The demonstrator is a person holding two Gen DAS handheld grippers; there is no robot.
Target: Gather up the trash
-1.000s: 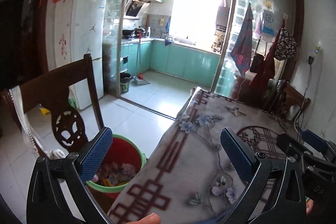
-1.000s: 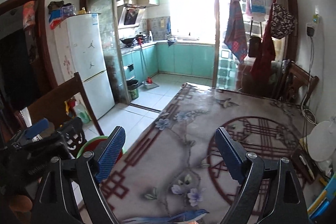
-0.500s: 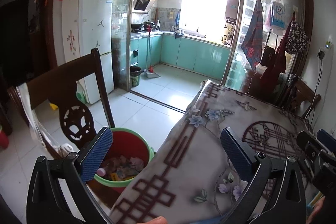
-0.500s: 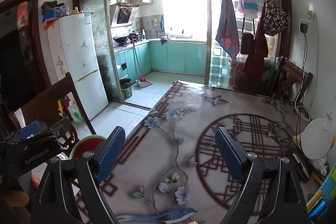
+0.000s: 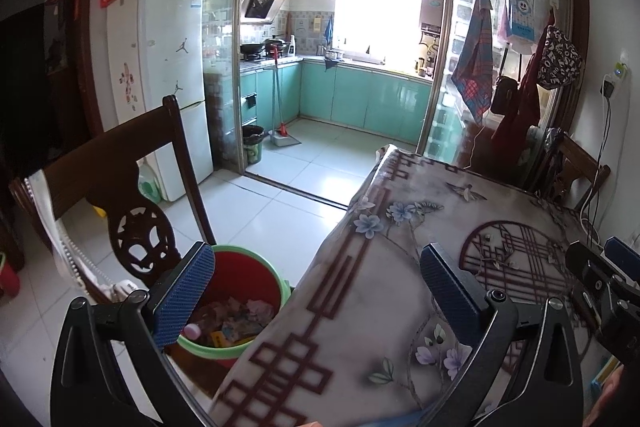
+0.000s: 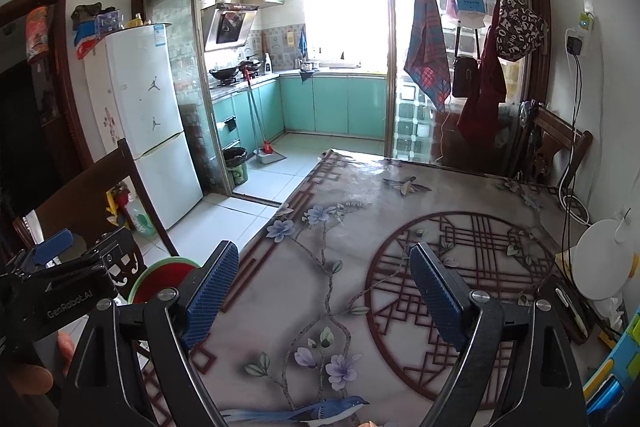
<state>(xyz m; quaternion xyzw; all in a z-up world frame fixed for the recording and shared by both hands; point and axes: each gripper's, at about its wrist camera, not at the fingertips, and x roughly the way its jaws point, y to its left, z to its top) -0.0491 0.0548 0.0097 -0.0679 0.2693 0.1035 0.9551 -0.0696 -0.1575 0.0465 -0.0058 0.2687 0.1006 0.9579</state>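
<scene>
A red bucket with a green rim stands on the floor beside the table's left edge and holds several pieces of trash. Its rim also shows in the right wrist view. My left gripper is open and empty, held above the table's left edge with its left finger over the bucket. My right gripper is open and empty above the flowered tablecloth. No loose trash shows on the cloth between the fingers.
A dark wooden chair stands left of the bucket. A white fan, a dark tray and coloured items crowd the table's right edge. A second chair stands at the far right. A fridge and the kitchen lie beyond.
Both grippers have risen and drawn back a little, so more of the table and the bucket's inside show. Both stay open and empty.
</scene>
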